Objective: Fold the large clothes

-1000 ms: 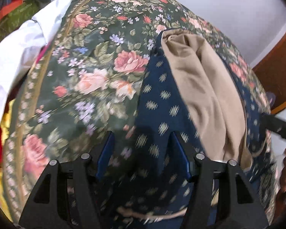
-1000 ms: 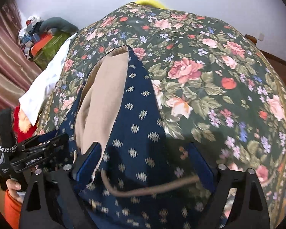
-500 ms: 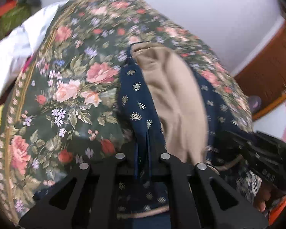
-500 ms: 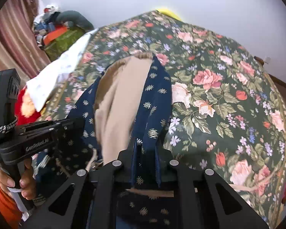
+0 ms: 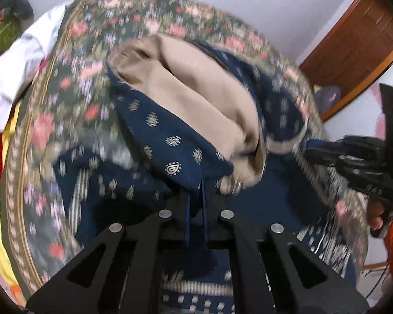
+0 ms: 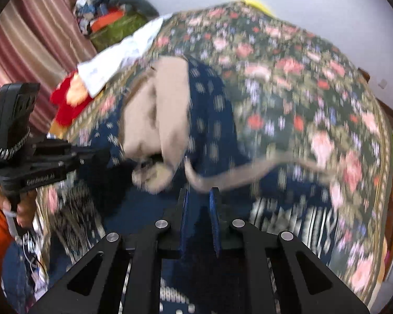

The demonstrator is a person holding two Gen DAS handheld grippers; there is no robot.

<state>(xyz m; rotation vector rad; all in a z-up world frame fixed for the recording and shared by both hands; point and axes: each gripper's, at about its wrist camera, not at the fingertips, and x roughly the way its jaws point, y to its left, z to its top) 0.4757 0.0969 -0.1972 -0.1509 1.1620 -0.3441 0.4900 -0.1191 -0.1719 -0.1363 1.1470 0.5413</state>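
Floral bedspread [image 5: 73, 120] covers the bed beneath a navy patterned garment [image 5: 170, 141] with tan lining; a second ago both grippers stood wide over the flat cloth, half a second ago they had clamped its hem; now the left gripper [image 5: 195, 198] pinches navy fabric, lifted and bunched toward the bed's middle; the right gripper [image 6: 199, 204], jaws narrow, grips navy cloth too; only the left view shows a wooden door [image 5: 353, 52]; only the right shows a striped curtain [image 6: 34, 47] and the person's left hand [image 6: 18, 206].

Motion blur smears the floral bedspread [image 6: 314, 83].
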